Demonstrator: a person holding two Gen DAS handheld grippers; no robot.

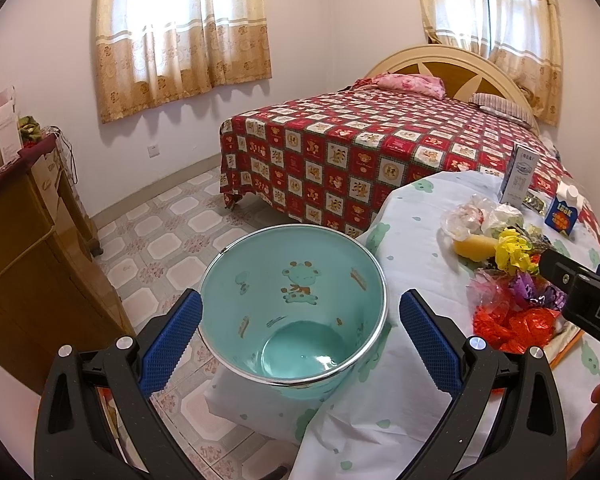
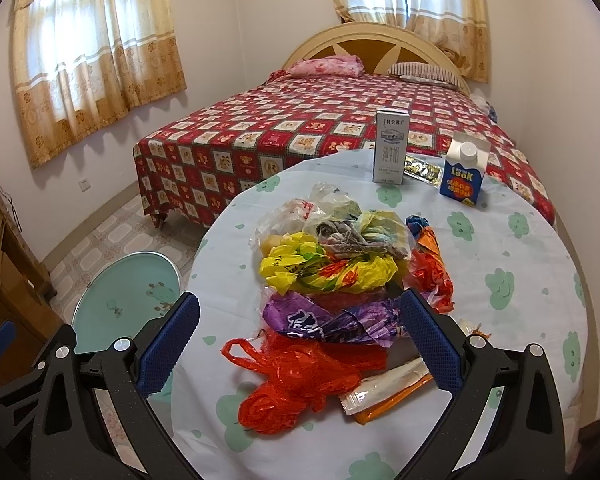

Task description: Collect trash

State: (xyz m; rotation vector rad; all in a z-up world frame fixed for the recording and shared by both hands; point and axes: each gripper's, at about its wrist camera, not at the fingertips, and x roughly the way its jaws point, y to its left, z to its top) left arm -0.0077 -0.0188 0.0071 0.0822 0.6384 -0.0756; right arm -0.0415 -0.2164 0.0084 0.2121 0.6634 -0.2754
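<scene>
Trash (image 2: pixel 332 280) sits heaped mid-table on the cloud-print tablecloth (image 2: pixel 500 280): yellow, purple and red bags and wrappers in one pile. My right gripper (image 2: pixel 300 340) hangs over its near edge, jaws spread wide, gripping nothing. My left gripper (image 1: pixel 300 340) is released too, fingers either side of the teal bin (image 1: pixel 296 304) at the table's left edge. Two cartons (image 2: pixel 392 148) stand behind.

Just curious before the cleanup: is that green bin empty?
Empty. The left wrist view looks straight into the green bin; its bare bottom shows, no trash inside.
</scene>
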